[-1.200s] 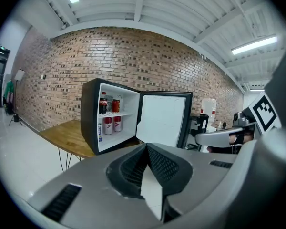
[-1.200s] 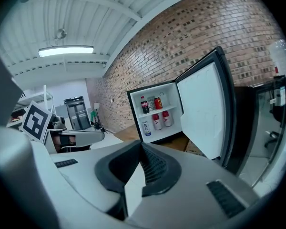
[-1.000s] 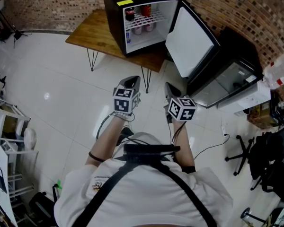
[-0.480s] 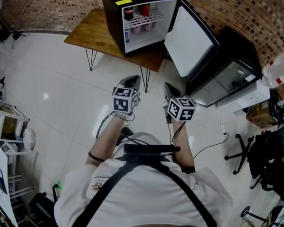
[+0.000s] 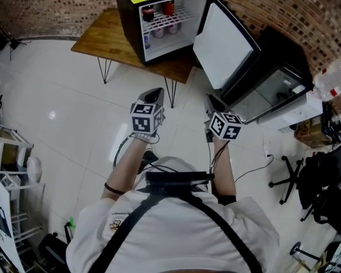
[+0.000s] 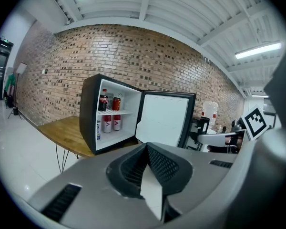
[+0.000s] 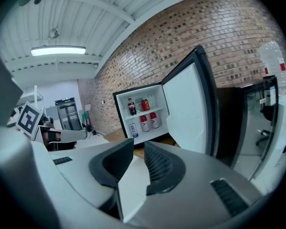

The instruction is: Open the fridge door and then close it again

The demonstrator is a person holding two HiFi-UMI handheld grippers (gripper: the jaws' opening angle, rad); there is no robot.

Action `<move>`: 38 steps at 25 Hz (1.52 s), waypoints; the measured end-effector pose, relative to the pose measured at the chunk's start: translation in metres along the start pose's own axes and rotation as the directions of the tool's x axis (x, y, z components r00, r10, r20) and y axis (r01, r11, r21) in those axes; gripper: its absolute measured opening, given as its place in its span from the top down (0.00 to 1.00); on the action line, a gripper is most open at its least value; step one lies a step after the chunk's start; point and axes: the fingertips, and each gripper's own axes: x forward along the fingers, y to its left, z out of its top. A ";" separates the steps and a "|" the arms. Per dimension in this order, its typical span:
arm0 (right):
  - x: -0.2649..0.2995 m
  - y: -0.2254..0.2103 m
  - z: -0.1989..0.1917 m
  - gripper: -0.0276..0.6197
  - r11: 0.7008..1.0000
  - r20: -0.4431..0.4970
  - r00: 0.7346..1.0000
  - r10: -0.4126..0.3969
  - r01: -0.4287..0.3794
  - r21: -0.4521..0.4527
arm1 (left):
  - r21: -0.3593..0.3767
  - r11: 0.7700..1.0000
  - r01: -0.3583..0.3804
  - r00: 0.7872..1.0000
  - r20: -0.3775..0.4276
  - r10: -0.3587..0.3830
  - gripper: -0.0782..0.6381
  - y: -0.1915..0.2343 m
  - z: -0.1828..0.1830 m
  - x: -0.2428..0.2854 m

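A black mini fridge (image 5: 128,16) stands on a wooden table (image 5: 99,36), with bottles and cans on its shelves. Its white-lined door (image 5: 223,45) hangs wide open to the right. Both grippers hover over the floor in front of the table, apart from the fridge. My left gripper (image 5: 154,93) is shut and holds nothing; in its own view the fridge (image 6: 89,118) and door (image 6: 163,122) lie ahead. My right gripper (image 5: 212,100) has just been opening, with a narrow gap and nothing between the jaws. It points at the open door (image 7: 189,108) beside the fridge (image 7: 142,112).
A black glass-fronted cabinet (image 5: 275,81) stands right of the fridge, just behind the open door. A large water bottle (image 5: 333,79) and an office chair base (image 5: 288,182) are at the right. A wire rack (image 5: 8,152) is at the left. A cable lies on the white floor.
My right gripper has shifted right, toward the open door, and its jaws have parted a little. The left gripper has stayed about where it was. The fridge door has not moved.
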 end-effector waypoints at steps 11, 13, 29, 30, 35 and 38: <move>0.019 -0.150 0.023 0.45 0.973 -0.039 0.974 -0.223 0.225 0.055 | -0.020 1.000 -0.020 1.000 -0.008 0.020 0.89 0.028 0.009 0.021; 0.026 -0.172 0.027 0.39 0.967 -0.057 0.967 -0.248 0.250 0.052 | -0.022 0.999 -0.027 1.000 -0.012 0.027 0.89 0.035 0.011 0.024; 0.083 -0.237 0.045 0.43 0.937 -0.139 0.927 -0.349 0.348 -0.028 | -0.083 0.991 -0.110 0.994 -0.037 0.107 0.89 0.083 0.000 0.014; 0.084 -0.236 0.045 0.45 0.935 -0.142 0.925 -0.353 0.352 -0.032 | -0.087 0.990 -0.115 0.993 -0.038 0.112 0.89 0.086 -0.001 0.012; 0.086 -0.225 0.042 0.52 0.938 -0.143 0.927 -0.346 0.347 -0.024 | -0.106 0.986 -0.133 0.991 -0.030 0.130 0.89 0.097 -0.003 0.003; 0.087 -0.214 0.039 0.52 0.945 -0.143 0.935 -0.325 0.325 -0.026 | -0.112 0.985 -0.132 0.991 -0.026 0.130 0.89 0.097 -0.003 0.001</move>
